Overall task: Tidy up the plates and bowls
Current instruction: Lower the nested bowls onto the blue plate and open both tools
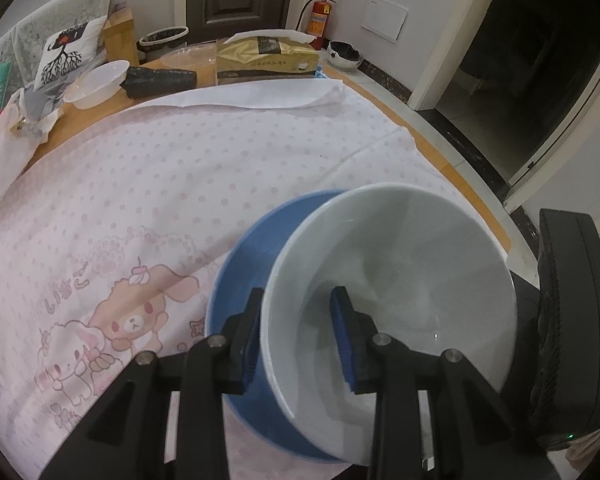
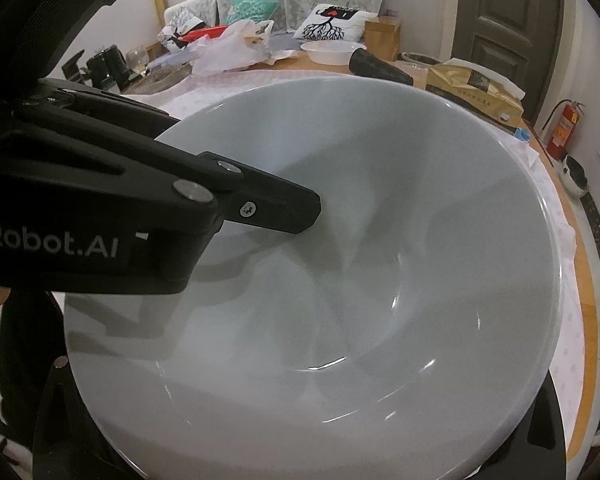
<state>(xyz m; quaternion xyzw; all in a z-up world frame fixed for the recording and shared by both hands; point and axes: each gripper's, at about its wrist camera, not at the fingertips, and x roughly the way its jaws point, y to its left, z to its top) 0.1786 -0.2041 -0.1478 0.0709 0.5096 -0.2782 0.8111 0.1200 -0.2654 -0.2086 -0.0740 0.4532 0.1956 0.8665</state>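
A white bowl (image 1: 400,280) sits tilted inside a blue bowl (image 1: 252,248) on the pink dotted tablecloth. My left gripper (image 1: 296,336) straddles the white bowl's near rim, one blue pad outside and one inside, with a gap still showing to the inner pad. In the right wrist view the white bowl (image 2: 340,280) fills the frame and the left gripper's black finger (image 2: 276,208) reaches over its rim. My right gripper's fingers are almost hidden under the bowl; only black parts show at the bottom corners.
A white plastic bowl (image 1: 100,82), a dark cone-shaped object (image 1: 160,80), a brown tissue box (image 1: 266,60) and plastic bags (image 2: 228,50) lie at the table's far side. A black device (image 1: 568,320) stands right of the bowls. The table edge (image 1: 480,200) runs right.
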